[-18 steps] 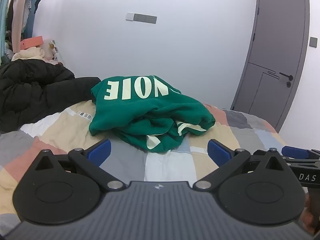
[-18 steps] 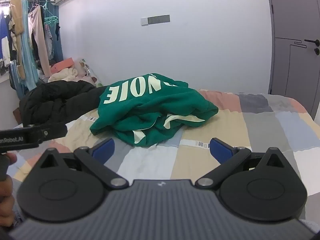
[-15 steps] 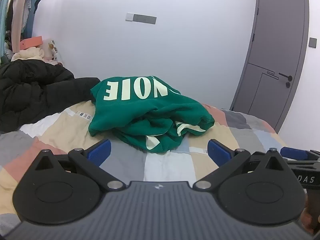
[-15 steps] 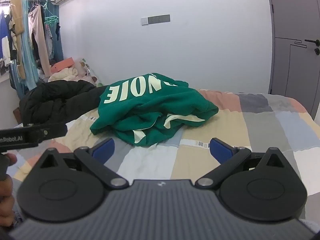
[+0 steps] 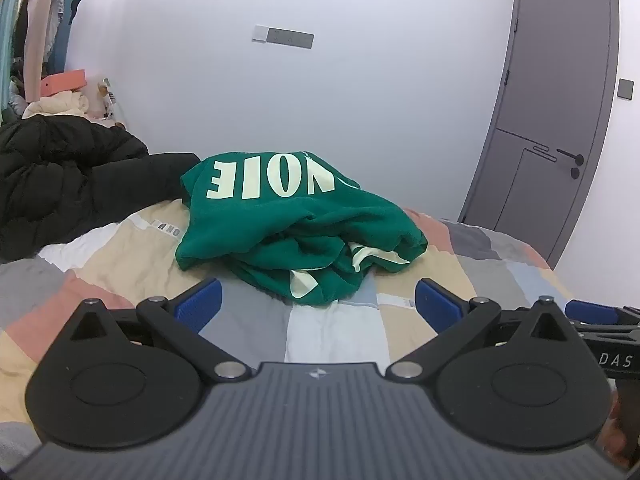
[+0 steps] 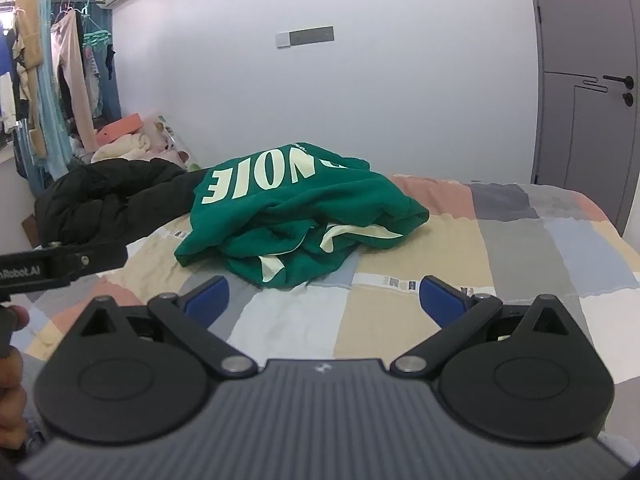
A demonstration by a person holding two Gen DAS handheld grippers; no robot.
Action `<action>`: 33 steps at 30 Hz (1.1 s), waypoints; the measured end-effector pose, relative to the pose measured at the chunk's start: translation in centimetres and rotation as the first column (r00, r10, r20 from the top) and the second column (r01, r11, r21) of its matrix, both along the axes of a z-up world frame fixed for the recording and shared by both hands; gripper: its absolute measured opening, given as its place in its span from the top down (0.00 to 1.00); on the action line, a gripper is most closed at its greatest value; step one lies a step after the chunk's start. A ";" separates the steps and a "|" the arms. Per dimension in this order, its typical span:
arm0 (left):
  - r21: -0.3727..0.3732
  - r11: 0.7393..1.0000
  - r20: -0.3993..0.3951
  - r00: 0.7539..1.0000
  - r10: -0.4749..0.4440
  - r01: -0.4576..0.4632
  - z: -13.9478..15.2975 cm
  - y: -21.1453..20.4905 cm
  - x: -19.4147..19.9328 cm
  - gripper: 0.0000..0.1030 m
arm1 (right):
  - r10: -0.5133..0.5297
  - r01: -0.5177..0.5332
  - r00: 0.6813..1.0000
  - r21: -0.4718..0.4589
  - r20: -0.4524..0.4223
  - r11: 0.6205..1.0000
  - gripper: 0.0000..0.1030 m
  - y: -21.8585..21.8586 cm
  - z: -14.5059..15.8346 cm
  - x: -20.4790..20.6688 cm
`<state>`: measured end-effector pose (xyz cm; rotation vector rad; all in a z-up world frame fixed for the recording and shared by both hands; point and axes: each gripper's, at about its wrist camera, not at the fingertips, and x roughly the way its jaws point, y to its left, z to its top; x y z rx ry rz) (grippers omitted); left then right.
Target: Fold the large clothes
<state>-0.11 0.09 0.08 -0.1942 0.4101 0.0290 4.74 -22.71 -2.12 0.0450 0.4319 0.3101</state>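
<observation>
Both grippers, left gripper (image 5: 316, 304) and right gripper (image 6: 326, 298), hold jaws wide over bare quilt (image 5: 336, 332) short of the sweatshirt's (image 5: 296, 224) near edge.

You are looking at a green sweatshirt (image 5: 304, 232) of soft, matt, fleecy cloth with smooth cream print, lying crumpled on a patchwork quilt (image 5: 332, 332) of matt, creased cotton-like fabric. The black puffer jacket (image 5: 60, 184) is showing a faint sheen. Your grippers' blue pads (image 6: 206, 298) are looking matt.
</observation>
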 end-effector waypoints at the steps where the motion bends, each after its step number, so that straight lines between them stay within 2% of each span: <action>1: 0.001 1.000 0.003 1.000 0.001 -0.001 0.0 0.0 -0.1 0.00 | 0.000 0.000 1.000 0.002 -0.004 1.000 0.00 -0.1 0.1 0.0; 33: 0.000 1.000 0.016 1.000 -0.006 0.006 0.0 0.0 -0.5 0.00 | -0.013 0.013 1.000 0.014 -0.024 1.000 0.00 -0.6 0.0 -0.2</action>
